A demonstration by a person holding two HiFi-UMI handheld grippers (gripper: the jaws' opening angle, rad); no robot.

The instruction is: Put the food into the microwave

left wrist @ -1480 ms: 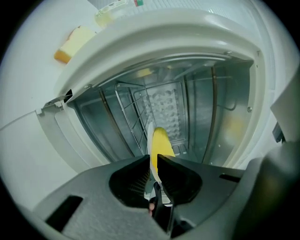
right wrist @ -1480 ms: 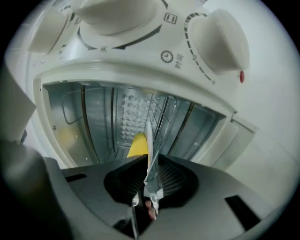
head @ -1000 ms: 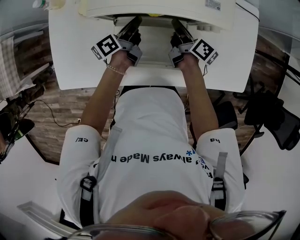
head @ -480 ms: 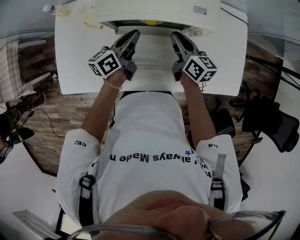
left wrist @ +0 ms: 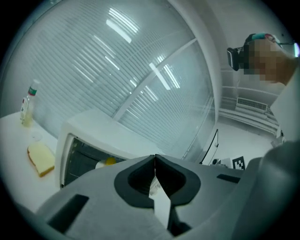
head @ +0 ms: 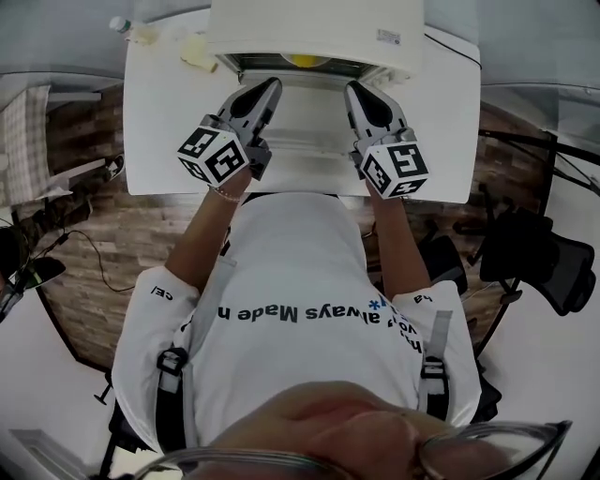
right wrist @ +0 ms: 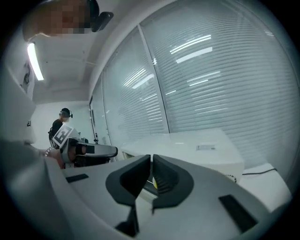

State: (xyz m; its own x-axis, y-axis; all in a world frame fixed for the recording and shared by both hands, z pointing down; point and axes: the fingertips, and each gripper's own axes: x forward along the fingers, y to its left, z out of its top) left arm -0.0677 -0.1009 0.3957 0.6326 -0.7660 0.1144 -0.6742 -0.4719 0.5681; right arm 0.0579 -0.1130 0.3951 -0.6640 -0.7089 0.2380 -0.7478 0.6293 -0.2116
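Note:
A white microwave [head: 314, 28] stands at the table's far edge with its door [head: 306, 117] folded down toward me. Something yellow [head: 305, 61] lies inside; the left gripper view shows it too [left wrist: 109, 161], in the dark opening. My left gripper [head: 269, 87] hovers over the door's left side with its jaws pressed together on nothing. My right gripper [head: 353, 91] is over the door's right side, also shut and empty. Both point at the opening from just outside it. In their own views the left gripper [left wrist: 155, 159] and the right gripper [right wrist: 152, 159] have their tips meeting.
A slice of bread [head: 199, 53] lies on the white table [head: 159, 141] left of the microwave, with a small bottle [head: 122, 25] further left at the back corner. Chairs and cables are on the wooden floor at both sides. Another person stands far off in the right gripper view.
Both grippers have drawn back out of the microwave's opening toward me and risen over the door. The yellow food now shows inside.

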